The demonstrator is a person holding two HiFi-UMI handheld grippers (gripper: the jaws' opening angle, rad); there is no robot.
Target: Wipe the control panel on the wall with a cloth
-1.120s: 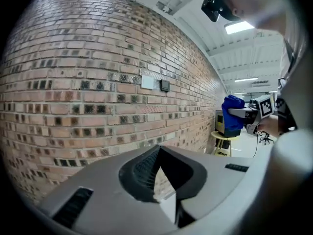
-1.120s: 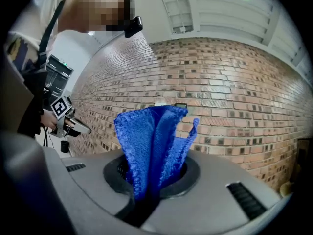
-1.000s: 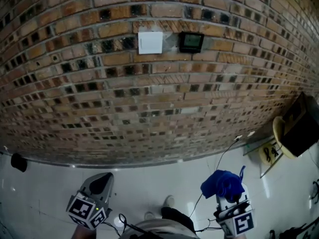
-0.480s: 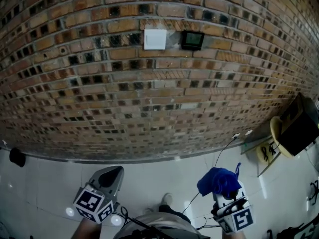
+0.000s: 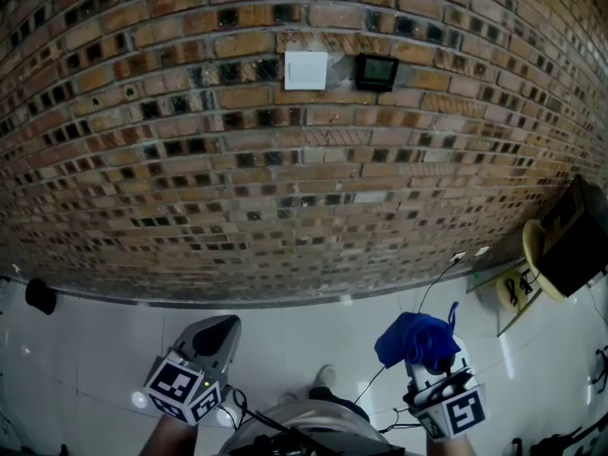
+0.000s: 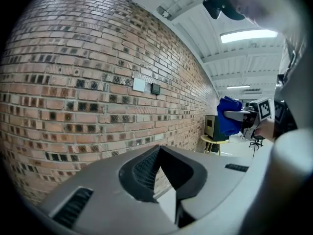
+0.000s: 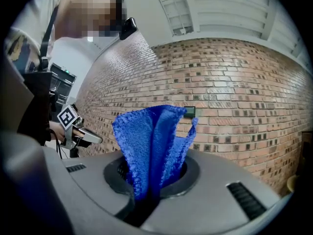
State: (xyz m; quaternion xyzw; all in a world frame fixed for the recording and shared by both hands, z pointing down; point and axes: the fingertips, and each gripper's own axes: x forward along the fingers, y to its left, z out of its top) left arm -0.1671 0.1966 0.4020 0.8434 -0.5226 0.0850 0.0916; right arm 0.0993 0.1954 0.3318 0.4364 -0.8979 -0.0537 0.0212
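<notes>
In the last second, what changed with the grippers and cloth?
Nothing gripped or released. In the head view the left gripper and control panel slid slightly right; the right gripper hardly shifted, staying shut on the cloth. Left stays shut, empty.

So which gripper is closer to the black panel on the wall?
The right gripper. It's low, almost under the panel, holding the cloth; the left gripper is low too, further left.

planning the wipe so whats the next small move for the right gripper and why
Probably raise the right gripper up and forward toward the panel. Its jaws are shut on the cloth, but it hangs low, well short of the wall, and the dark panel sits high on the brick, right of the white plate.
</notes>
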